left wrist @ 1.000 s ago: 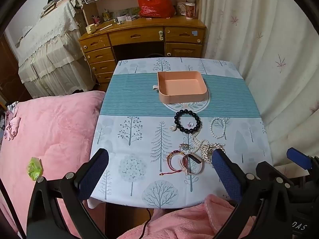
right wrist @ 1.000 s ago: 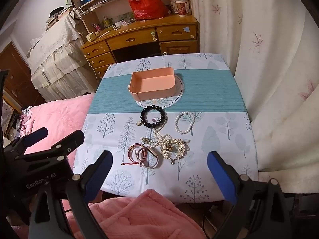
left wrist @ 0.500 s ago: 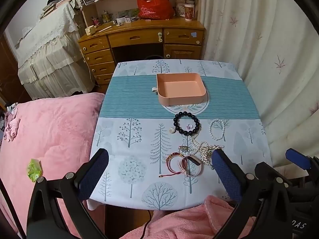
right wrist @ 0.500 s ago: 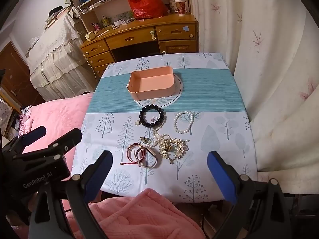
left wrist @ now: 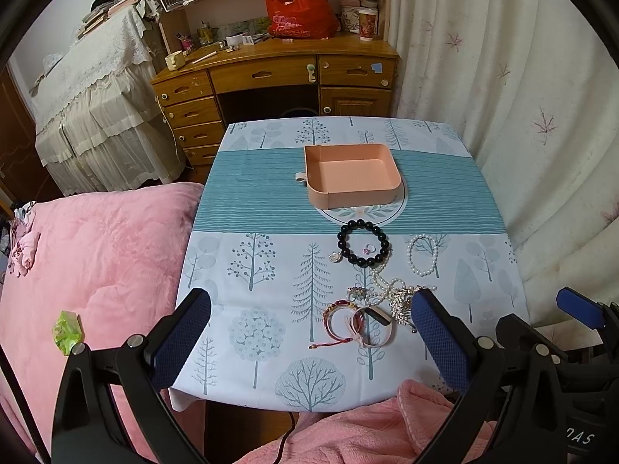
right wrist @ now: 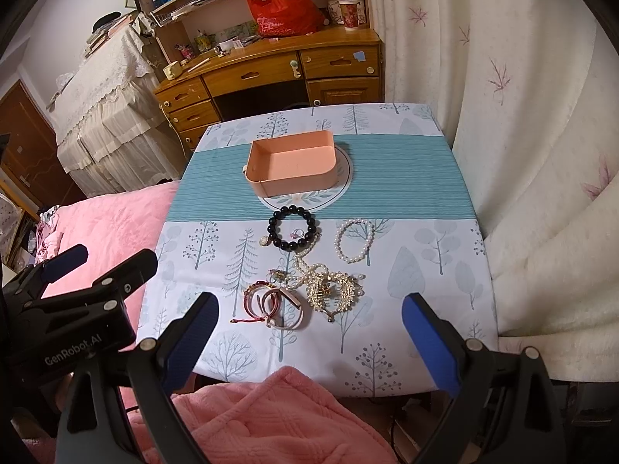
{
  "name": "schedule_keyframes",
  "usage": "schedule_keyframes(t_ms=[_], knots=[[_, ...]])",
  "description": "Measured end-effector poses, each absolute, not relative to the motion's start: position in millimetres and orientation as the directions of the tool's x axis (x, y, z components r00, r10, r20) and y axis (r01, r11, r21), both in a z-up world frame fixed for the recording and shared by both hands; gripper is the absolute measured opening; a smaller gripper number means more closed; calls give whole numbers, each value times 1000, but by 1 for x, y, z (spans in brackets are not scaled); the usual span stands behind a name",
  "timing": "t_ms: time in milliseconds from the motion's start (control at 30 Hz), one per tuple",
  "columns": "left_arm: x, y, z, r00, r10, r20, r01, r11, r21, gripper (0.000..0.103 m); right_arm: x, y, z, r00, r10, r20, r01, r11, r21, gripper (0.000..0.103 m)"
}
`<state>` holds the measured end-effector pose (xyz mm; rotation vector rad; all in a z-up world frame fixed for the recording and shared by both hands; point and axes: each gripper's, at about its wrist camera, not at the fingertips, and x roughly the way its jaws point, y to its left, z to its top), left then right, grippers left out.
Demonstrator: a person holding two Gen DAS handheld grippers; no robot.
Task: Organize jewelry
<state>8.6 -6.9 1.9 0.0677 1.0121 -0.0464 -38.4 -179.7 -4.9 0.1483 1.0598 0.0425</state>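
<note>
An empty pink tray (left wrist: pixel 350 195) (right wrist: pixel 294 185) sits mid-table. In front of it lie a black bead bracelet (left wrist: pixel 363 258) (right wrist: pixel 293 244), a white pearl bracelet (left wrist: pixel 422 272) (right wrist: pixel 354 259), a gold and pearl tangle (left wrist: pixel 398 299) (right wrist: pixel 332 290), and red and pink bangles (left wrist: pixel 359 326) (right wrist: pixel 271 301). My left gripper (left wrist: pixel 309 332) is open and empty, above the table's near edge. My right gripper (right wrist: pixel 309 336) is open and empty, above the near edge too. The left gripper's body also shows in the right wrist view (right wrist: pixel 73 321).
The table wears a tree-print cloth (left wrist: pixel 271 263) with a teal band. A pink blanket (left wrist: pixel 96 251) lies left and below. A curtain (left wrist: pixel 541 116) hangs right. A wooden desk (left wrist: pixel 271 77) stands behind.
Both grippers have shifted slightly; the table appears a little farther away and lower in the views. Nothing on the table moved.
</note>
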Motion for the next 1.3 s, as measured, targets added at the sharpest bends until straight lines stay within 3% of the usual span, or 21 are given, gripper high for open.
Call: schedule_keyframes(t_ms=[1300], knots=[[12,-8,1,531,-9,-847,72,997,35,102,-35,-180,-3,491,100,-865,38,990,136,96]])
